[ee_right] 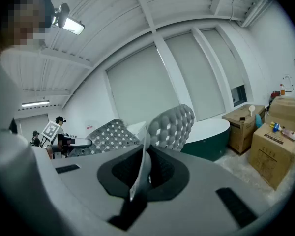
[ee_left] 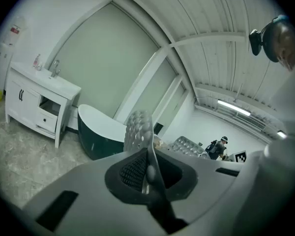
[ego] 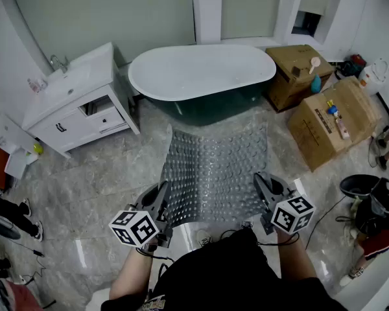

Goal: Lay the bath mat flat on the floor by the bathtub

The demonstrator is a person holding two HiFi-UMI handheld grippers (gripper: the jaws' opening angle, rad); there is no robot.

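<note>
A grey bath mat [ego: 215, 172] with rows of round bumps and holes hangs stretched in the air in front of the bathtub [ego: 201, 76], white inside and dark green outside. My left gripper [ego: 163, 198] is shut on the mat's near left corner, and my right gripper [ego: 262, 188] is shut on its near right corner. The mat's far edge reaches toward the tub's base. In the left gripper view a curl of mat [ee_left: 138, 128] rises from the closed jaws. The right gripper view shows the mat [ee_right: 173, 124] standing up between its jaws too.
A white vanity with a sink [ego: 74, 102] stands left of the tub. Cardboard boxes [ego: 330, 122] with small items on top sit to the right. A black bin [ego: 366, 190] and cables lie at the right edge. The floor is grey marble tile [ego: 91, 193].
</note>
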